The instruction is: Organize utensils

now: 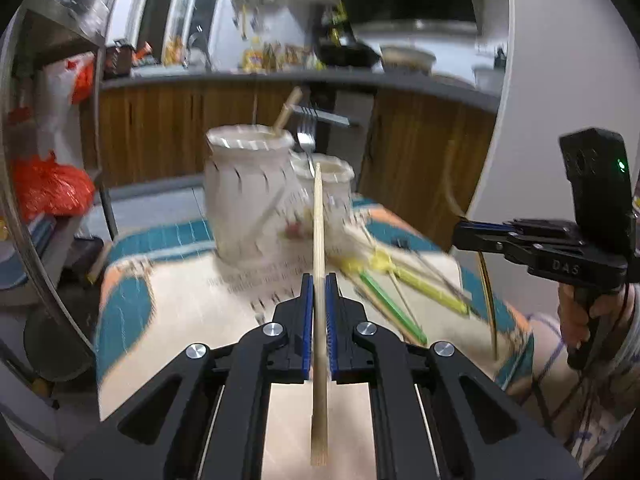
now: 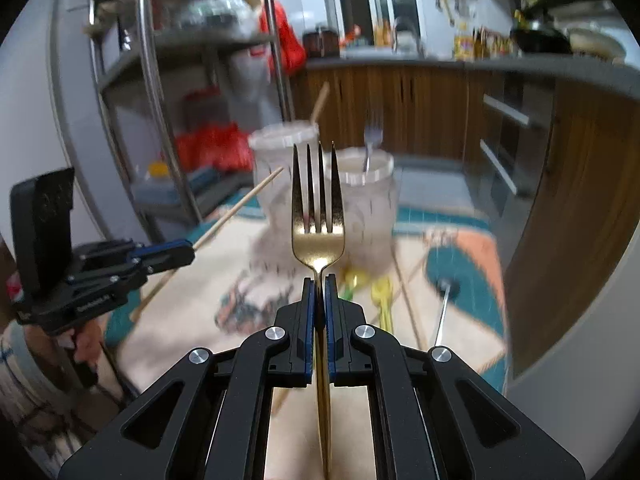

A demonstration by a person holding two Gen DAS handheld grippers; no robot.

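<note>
My left gripper [image 1: 319, 280] is shut on a wooden chopstick [image 1: 318, 224] that points up toward two white jars. The taller jar [image 1: 248, 192] holds a wooden stick; the shorter jar [image 1: 334, 188] holds a fork. My right gripper [image 2: 319, 280] is shut on a gold fork [image 2: 318, 208], tines up, in front of the same jars [image 2: 286, 168] [image 2: 368, 200]. The right gripper shows at the right of the left wrist view [image 1: 464, 234]; the left gripper with its chopstick shows at the left of the right wrist view [image 2: 188, 250]. Both are held above the table.
Yellow and green utensils [image 1: 400, 280] and thin sticks lie on the patterned tablecloth [image 1: 168, 308] right of the jars. A metal-handled utensil [image 2: 442, 312] lies on the cloth. A metal shelf rack [image 2: 160, 92] stands left, a wooden kitchen counter [image 1: 420, 152] behind.
</note>
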